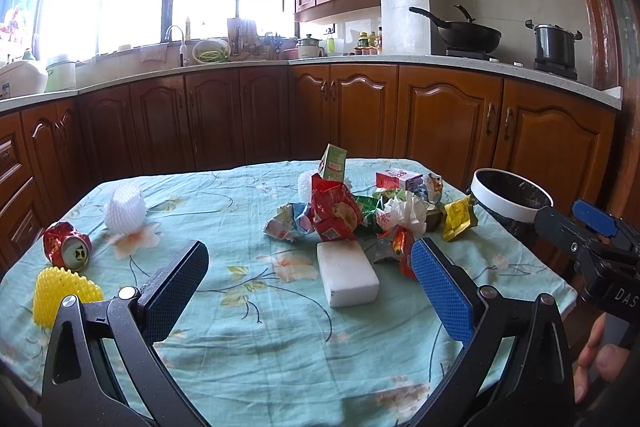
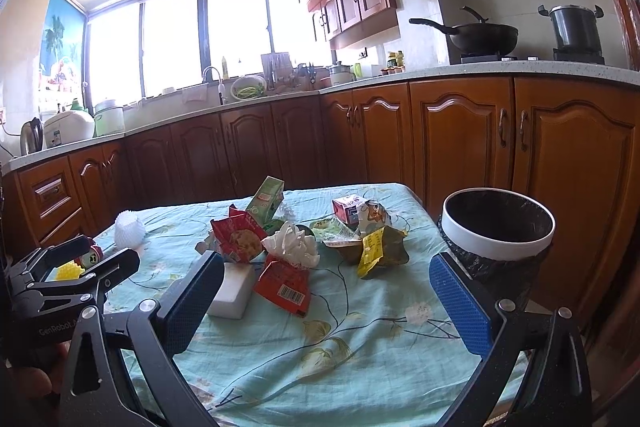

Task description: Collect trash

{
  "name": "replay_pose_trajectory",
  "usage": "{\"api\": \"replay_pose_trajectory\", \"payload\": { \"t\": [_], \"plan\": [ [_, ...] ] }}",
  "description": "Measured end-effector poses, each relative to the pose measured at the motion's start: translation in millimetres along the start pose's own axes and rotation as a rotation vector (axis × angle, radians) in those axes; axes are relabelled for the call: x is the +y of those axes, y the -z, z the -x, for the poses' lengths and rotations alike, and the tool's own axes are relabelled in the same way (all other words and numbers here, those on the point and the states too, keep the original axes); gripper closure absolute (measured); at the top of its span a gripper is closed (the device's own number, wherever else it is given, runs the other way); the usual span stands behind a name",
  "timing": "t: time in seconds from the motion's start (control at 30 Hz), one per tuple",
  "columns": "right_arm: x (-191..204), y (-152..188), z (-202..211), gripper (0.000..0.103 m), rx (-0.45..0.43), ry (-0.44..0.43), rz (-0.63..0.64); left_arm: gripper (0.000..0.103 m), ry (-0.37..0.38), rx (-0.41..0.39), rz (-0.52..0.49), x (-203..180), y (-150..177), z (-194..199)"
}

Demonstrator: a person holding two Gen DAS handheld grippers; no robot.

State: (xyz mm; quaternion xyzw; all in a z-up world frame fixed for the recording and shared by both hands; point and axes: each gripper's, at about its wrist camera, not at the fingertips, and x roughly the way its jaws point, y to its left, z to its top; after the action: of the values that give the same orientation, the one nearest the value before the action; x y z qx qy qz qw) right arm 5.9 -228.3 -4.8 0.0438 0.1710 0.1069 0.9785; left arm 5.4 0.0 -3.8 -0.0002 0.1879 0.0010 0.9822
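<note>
Both grippers hang over the near edge of the table (image 1: 260, 359), and both are spread wide with nothing in them: the left gripper (image 1: 308, 291) and the right gripper (image 2: 326, 303). The trash sits in a pile (image 1: 352, 215) past the middle of the table, at 12 o'clock from the left gripper. A white block (image 1: 347, 274) lies just in front of the pile. A squashed red can (image 1: 67, 246) and a yellow net (image 1: 60, 293) lie at 9 o'clock. The bin (image 2: 498, 227) stands off the table edge at 2 o'clock from the right gripper.

A grab into the pile could push light wrappers off the table, because they overlap. The can could roll away.

The bottom of the bin is cut off. What lies under the pile is hidden
</note>
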Motion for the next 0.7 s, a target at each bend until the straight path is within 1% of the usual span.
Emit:
{"api": "replay_pose_trajectory", "payload": {
  "t": [0.2,0.37,0.7],
  "plan": [
    [-2.7,1.6,-4.0,0.000,0.014,-0.004,-0.011,0.000,0.001,0.009,0.001,0.6,1.3,-3.0],
    [-6.2,3.3,-11.6,0.000,0.044,-0.009,-0.022,0.000,0.003,0.030,0.003,0.7,2.2,-9.6],
    [-15.7,6.8,-36.2,0.000,0.129,-0.019,-0.051,0.000,0.015,0.126,0.025,4.8,6.3,-36.9]
  ]
}}
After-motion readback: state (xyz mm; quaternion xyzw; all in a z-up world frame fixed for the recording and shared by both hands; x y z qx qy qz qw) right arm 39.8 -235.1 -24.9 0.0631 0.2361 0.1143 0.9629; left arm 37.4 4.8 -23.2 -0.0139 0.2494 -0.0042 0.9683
